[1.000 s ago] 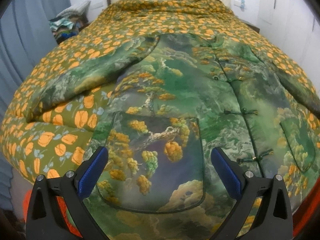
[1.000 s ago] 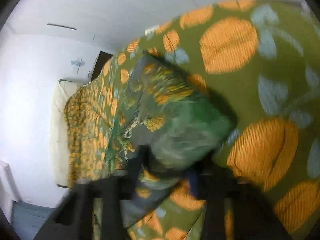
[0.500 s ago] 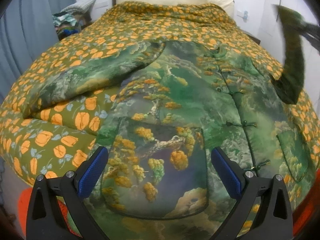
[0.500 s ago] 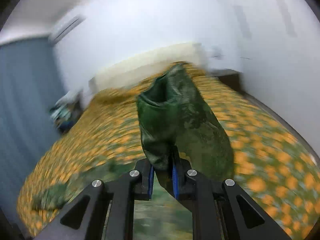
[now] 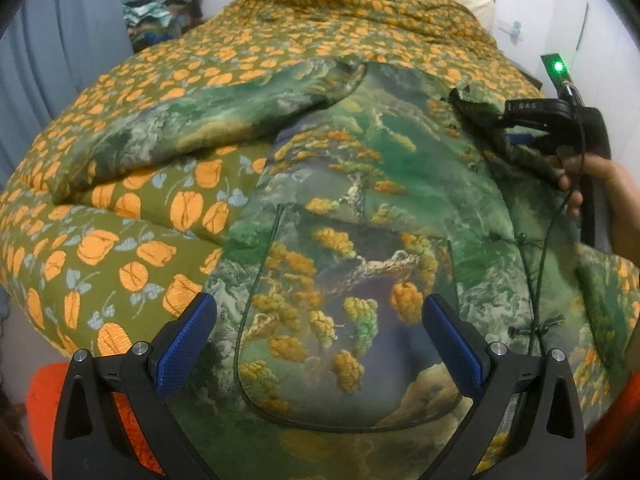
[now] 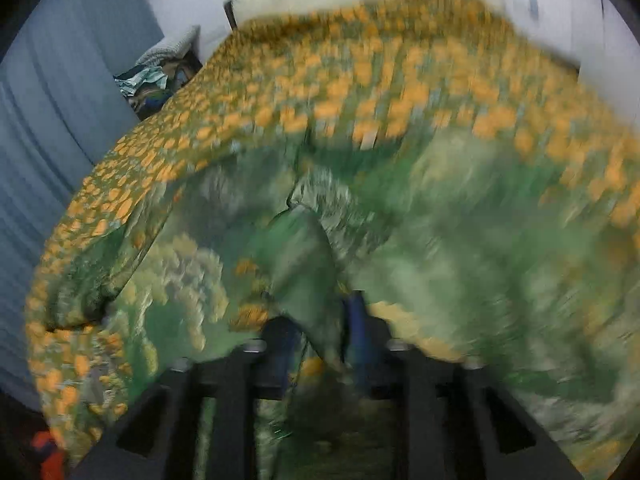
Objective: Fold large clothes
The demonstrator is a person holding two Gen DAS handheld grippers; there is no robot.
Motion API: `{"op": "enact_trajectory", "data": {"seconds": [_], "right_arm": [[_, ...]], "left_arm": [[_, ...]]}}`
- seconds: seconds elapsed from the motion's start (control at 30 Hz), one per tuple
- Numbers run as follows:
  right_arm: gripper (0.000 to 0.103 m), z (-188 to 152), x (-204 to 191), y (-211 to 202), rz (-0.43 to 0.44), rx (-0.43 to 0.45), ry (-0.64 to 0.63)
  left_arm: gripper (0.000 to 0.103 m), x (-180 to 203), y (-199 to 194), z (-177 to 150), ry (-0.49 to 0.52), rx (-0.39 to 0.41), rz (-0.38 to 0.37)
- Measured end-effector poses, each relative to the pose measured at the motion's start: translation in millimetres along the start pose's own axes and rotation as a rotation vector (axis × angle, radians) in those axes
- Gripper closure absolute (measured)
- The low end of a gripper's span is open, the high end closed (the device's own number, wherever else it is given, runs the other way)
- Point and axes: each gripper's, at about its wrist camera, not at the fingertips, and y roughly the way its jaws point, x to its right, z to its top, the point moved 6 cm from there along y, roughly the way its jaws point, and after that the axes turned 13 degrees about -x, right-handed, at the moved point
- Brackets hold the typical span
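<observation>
The green printed jacket (image 5: 360, 208) lay spread on the orange-flowered quilt (image 5: 168, 80), the left gripper (image 5: 316, 336) hovering wide apart over its pocket, while the right gripper (image 6: 320, 336), though blurred, apparently pinched the jacket's sleeve (image 6: 304, 256).

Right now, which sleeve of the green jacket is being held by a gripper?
The jacket's right-hand sleeve: the right gripper pinches it over the front. The other sleeve lies flat on the bedspread, untouched.
</observation>
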Motion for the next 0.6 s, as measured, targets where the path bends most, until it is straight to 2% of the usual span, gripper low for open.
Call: {"op": "enact_trajectory", "data": {"seconds": [0.03,0.13,0.23,0.3,0.4,0.5,0.53,0.6], "right_arm": [[0.042,-4,1,-1,0.039,-0.01,0.006],[0.039,-12,1,-21,0.13,0.014,0.004],[0.032,-12,16,-58,0.148,0.094,0.013],[0.031,-6,30,-69,0.095,0.116,0.022],[0.031,-4,50,-60,0.002,0.084,0.051],[0.031,-16,67,-21,-0.058,-0.057,0.076],[0.03,-22,68,-13,-0.064,-0.078,0.076],[0.03,-26,62,-17,-0.078,-0.056,0.048]], "left_arm": [[0.001,0,0,0,0.0,-0.001,-0.003],[0.001,1,1,0,-0.001,0.0,-0.017],[0.001,1,3,1,-0.005,-0.006,-0.028],[0.001,1,6,2,-0.007,-0.01,-0.024],[0.001,2,7,3,0.0,-0.011,-0.002],[0.001,2,8,0,0.013,-0.013,0.02],[0.001,0,9,-1,0.013,-0.019,0.022],[0.001,-1,9,-3,0.008,-0.026,0.016]]}}
